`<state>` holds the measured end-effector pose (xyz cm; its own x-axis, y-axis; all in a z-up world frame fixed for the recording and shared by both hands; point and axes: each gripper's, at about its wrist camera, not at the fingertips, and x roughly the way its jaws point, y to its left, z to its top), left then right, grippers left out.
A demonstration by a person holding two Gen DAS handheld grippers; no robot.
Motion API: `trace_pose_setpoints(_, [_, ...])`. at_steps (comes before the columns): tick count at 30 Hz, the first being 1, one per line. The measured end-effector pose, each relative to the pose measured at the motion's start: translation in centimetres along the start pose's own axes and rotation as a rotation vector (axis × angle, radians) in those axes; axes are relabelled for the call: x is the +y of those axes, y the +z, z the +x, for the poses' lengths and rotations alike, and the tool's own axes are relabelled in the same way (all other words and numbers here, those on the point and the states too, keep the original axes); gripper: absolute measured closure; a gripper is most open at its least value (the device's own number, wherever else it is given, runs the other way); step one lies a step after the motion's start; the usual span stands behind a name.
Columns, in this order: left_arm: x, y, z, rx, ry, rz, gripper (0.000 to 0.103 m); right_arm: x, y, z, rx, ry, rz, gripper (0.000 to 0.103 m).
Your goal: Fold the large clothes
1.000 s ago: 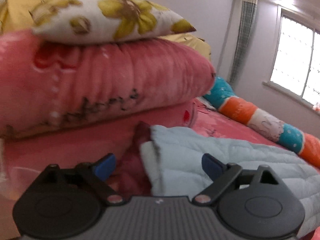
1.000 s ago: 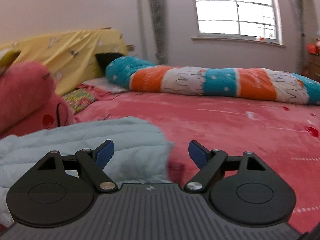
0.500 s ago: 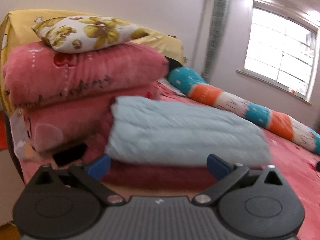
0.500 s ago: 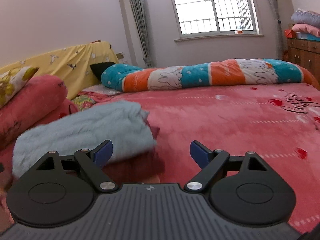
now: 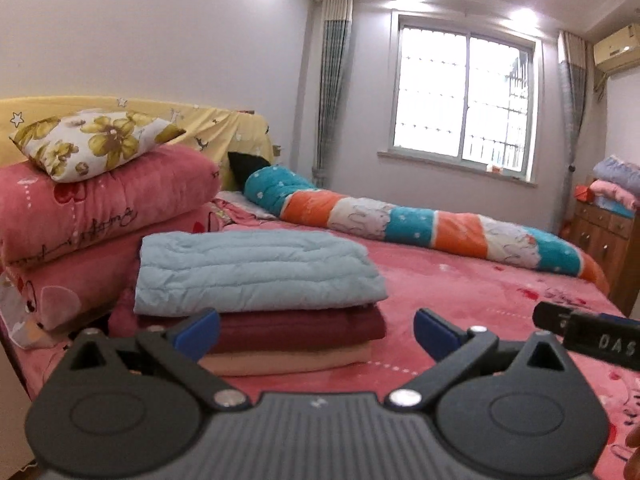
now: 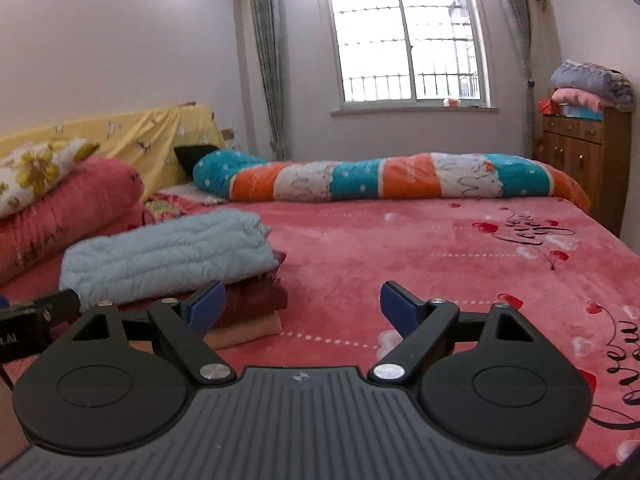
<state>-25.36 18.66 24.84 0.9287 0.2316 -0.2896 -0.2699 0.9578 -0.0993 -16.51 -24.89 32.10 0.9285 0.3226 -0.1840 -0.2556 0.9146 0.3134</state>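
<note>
The folded light-blue quilted garment (image 5: pixel 256 272) lies on top of a dark red one (image 5: pixel 300 328) and a beige one (image 5: pixel 288 360), a neat stack on the bed (image 5: pixel 460 288) at about ten o'clock from your right gripper (image 6: pixel 300 306), kept near the pillows so the middle stays free. Your left gripper (image 5: pixel 316 330) has just been opening; both jaws stand wide with nothing between them. The bed cover shows cursive writing (image 6: pixel 524 228), which I cannot read with certainty.

Three folded garments (image 5: pixel 256 276) in one stack, two pink quilts (image 5: pixel 100 200) piled, one floral pillow (image 5: pixel 92 140), one striped bolster (image 5: pixel 420 224), one window (image 5: pixel 464 96), two claws, left (image 5: pixel 316 334) and right (image 6: pixel 301 307).
</note>
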Motion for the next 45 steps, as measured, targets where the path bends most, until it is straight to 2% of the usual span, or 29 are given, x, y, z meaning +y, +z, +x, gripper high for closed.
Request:
trace_pose_setpoints(5, [-0.9, 0.3, -2.5, 0.004, 0.008, 0.027, 0.001, -0.8, 1.2, -3.8, -0.051, 0.001, 0.03, 0.0])
trace_pose_setpoints(8, [-1.0, 0.4, -3.6, 0.0, 0.05, 0.058, 0.001, -0.7, 1.8, -5.6, -0.062, 0.014, 0.042, 0.0])
trace_pose_setpoints(16, [0.2, 0.3, -5.7, -0.016, 0.111, 0.05, 0.001, 1.0, 1.9, -9.4, -0.087, 0.072, 0.037, 0.0])
trace_pose_setpoints(25, [1.0, 0.2, -6.3, -0.021, 0.137, 0.043, 0.001, 3.5, 0.9, -9.0, -0.056, 0.106, -0.028, 0.0])
trace_pose_setpoints(45, [1.7, -0.8, -5.1, 0.036, 0.157, 0.037, 0.001, 3.9, 0.3, -7.7, 0.03, 0.128, -0.046, 0.0])
